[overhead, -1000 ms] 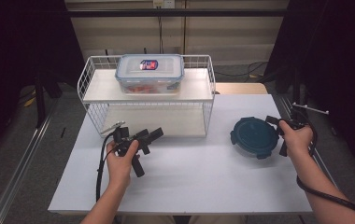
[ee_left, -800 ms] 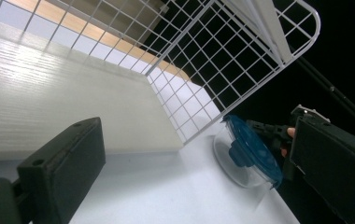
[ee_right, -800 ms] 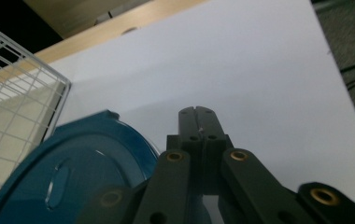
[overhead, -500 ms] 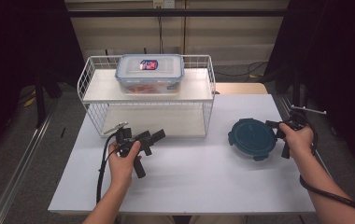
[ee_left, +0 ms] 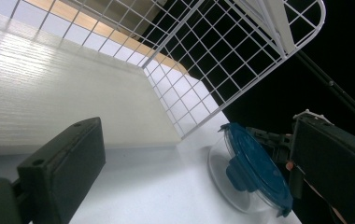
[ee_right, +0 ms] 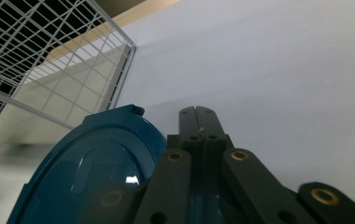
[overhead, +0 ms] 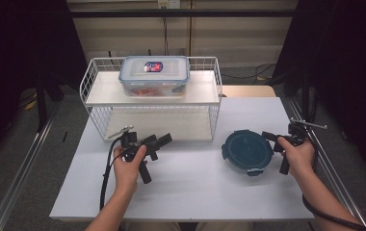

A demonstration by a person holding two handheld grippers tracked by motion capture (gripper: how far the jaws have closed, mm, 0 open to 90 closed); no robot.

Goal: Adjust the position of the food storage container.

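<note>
- Round container with blue lid (overhead: 247,151): lay flat on the white bench (overhead: 190,178), right of centre, just right of the wire rack (overhead: 150,103); no long axis.
- Right claw (overhead: 270,138): jaws pressed together, nothing seen between them; at the lid's right rim, contact uncertain. The nearer claw.
- Left claw (overhead: 159,142): jaws wide apart, empty, before the rack's lower shelf; container well apart to its right.
- Open room: bare bench in front of the container; rack close on its left, bench edge on its right.
</note>
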